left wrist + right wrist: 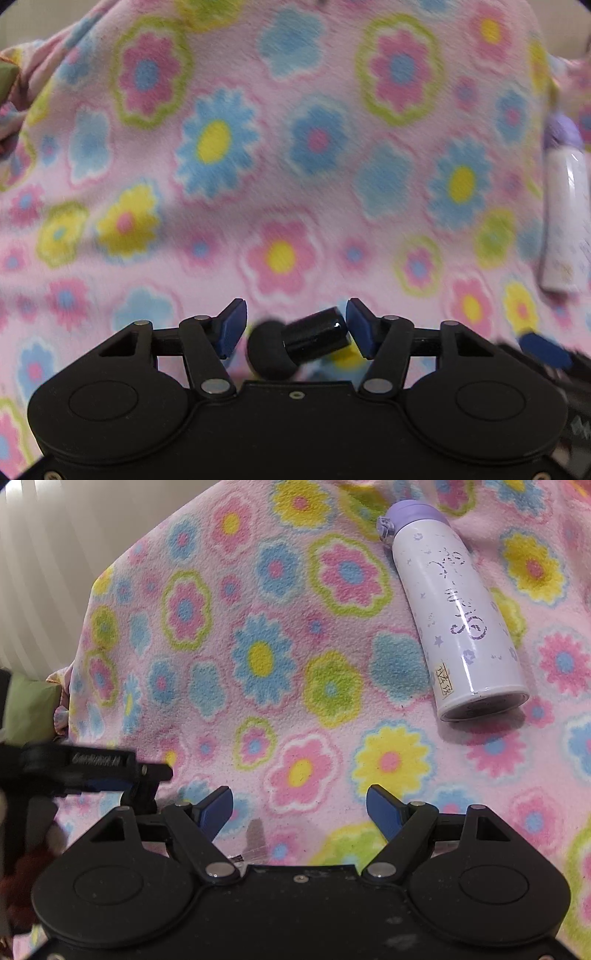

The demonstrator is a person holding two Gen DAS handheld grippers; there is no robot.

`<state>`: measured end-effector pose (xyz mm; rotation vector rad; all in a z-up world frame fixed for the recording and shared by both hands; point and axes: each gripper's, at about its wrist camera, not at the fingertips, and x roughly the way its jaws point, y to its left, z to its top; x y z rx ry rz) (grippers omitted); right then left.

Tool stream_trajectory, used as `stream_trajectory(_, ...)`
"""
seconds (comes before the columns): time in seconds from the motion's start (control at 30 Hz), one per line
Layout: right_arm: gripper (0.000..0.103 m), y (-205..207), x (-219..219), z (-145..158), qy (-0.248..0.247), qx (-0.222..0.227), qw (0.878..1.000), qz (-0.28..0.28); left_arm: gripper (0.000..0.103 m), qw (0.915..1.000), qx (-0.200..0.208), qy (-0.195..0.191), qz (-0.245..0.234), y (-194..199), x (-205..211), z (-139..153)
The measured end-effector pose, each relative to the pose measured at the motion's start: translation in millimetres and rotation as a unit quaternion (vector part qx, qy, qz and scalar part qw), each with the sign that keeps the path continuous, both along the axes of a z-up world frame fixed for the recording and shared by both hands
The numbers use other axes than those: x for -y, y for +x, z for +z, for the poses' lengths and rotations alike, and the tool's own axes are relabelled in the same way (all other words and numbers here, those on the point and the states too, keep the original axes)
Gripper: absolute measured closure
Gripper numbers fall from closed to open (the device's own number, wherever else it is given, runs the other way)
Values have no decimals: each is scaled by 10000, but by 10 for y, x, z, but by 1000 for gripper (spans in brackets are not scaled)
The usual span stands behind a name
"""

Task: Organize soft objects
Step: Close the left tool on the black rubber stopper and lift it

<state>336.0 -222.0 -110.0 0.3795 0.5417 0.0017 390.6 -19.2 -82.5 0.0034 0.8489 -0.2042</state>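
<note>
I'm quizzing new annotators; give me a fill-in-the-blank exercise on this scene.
1. The white metal bottle has a ___ lid.
2. The bottle lies on its ___ on the pink flowered fleece blanket.
3. Between the left claw's blue pads sits a small ___ cylinder.

Missing: purple; side; black

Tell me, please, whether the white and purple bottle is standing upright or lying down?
Lying down: the bottle rests on its side on the flowered blanket, purple cap away from the camera, base toward it.
</note>
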Motion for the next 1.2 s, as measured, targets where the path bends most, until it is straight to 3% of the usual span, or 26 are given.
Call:
stream_trajectory(0.17, 25, 10, -10, 1, -42, -12, 10000, 17, 47, 9995, -59, 214, -240, -319, 50, -70)
stream_trajectory(0.33, 24, 16, -9, 1, -54, -15, 10000, 26, 45, 9948, 302, 713, -660, -488, 71, -102)
stream_trajectory(0.47, 24, 15, -9, 2, -58, -15, 10000, 29, 37, 9943, 460, 660, -702, -512, -1, -31)
stream_trajectory(0.6, 24, 15, -6, 2, -57, -12, 10000, 31, 37, 9956, 430, 524, -651, -474, -52, -11)
stream_trajectory(1.07, 24, 16, -7, 2, -61, -8, 10000, 30, 32, 9945, 342, 674, -725, -392, 34, -165)
stream_trajectory(1.13, 24, 16, -7, 2, -62, -7, 10000, 29, 32, 9949, 356, 607, -718, -371, 23, -170)
stream_trajectory(1.2, 24, 15, -6, 1, -65, -7, 10000, 29, 47, 9951, 376, 506, -758, -364, 16, -171)
